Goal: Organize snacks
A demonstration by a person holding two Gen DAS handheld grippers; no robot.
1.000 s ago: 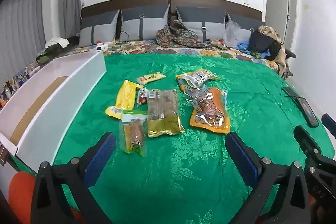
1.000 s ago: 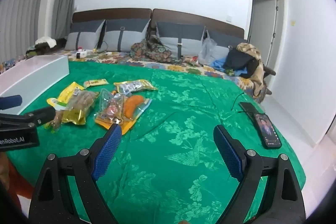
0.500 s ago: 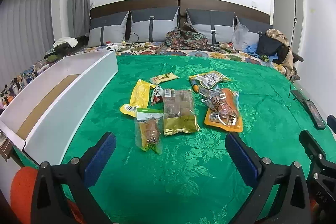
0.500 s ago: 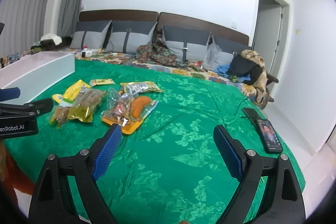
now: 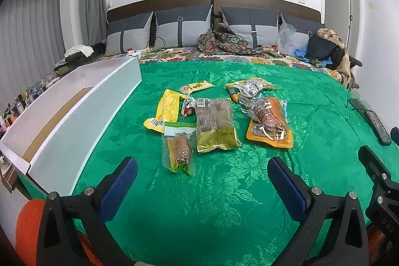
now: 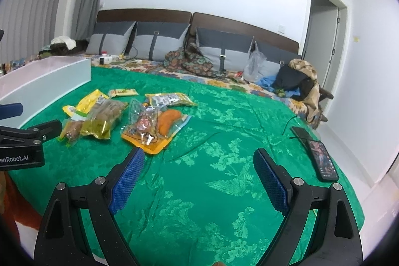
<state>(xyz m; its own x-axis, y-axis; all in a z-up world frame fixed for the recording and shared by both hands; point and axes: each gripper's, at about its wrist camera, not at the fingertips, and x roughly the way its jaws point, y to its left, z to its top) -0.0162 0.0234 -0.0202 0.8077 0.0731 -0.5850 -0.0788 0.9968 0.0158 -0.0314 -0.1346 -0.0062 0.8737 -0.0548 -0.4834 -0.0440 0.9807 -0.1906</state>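
You are holding both tools over the near edge of the bed, and neither is carrying anything: the left tool (image 5: 202,177) is standing wide apart with nothing between its blue pads, and the right tool (image 6: 199,173) is spread just as wide over bare green bedspread (image 6: 224,161). The snacks are lying in a loose cluster ahead of the left tool, partly overlapping: a small clear pouch (image 5: 178,150) nearest you, a gold packet (image 5: 215,125) just beside it, a yellow packet (image 5: 165,110) behind, and an orange pouch (image 5: 270,122) to the right. The long white box (image 5: 82,116) is sitting open along the left side of the bed, near the cluster (it looks like the place the snacks are meant to go, though that is a judgement). Since nothing has been lifted yet, you are probably lining up a first pick. Start with the nearest pouch using the left tool, since it lies clear at its near end. Come in low, pinch a flat edge and not the bulging middle, and lift straight so the gold packet touching it is not dragged along. Keep the right tool clear of the phone (image 6: 321,161) by the bed's right edge.
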